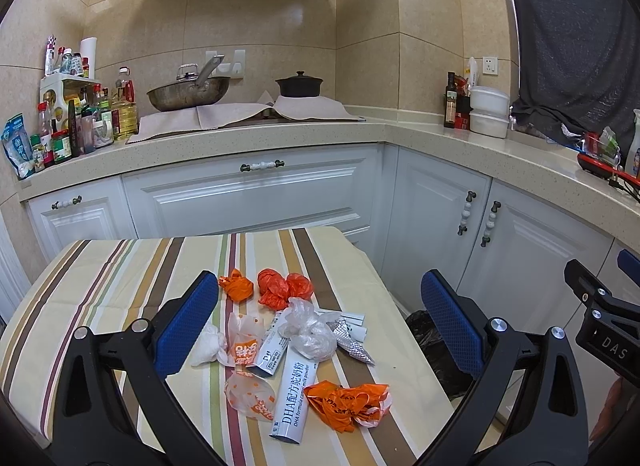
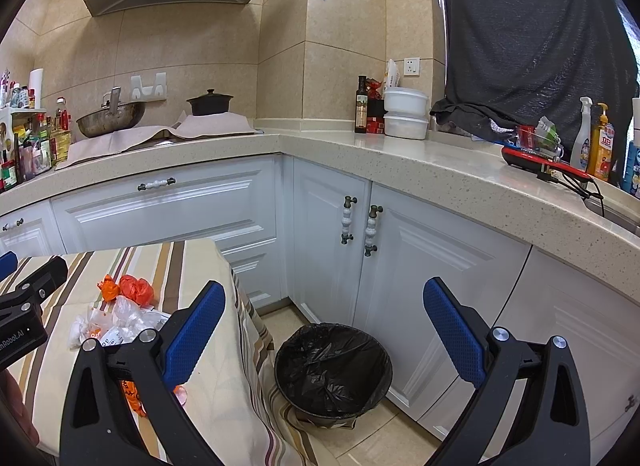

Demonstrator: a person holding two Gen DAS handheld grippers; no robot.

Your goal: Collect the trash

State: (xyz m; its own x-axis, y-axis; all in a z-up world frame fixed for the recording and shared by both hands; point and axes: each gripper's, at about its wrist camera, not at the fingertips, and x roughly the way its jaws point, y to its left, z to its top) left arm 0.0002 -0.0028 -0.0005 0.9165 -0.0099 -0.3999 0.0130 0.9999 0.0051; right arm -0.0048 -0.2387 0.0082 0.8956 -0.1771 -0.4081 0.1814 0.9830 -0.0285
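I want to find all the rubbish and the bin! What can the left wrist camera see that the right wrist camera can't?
Only the left wrist view shows the long milk powder packet, the foil wrapper and the big orange bag near the table's front. Only the right wrist view shows the whole black-lined bin on the floor, plus the spray bottle. Both show the striped table, the red bags, the wok and both open hand-held grippers.

Beige tiled walls (image 2: 200,45); white cabinets (image 2: 160,209); speckled counter (image 2: 400,157); tiled floor (image 2: 392,438)
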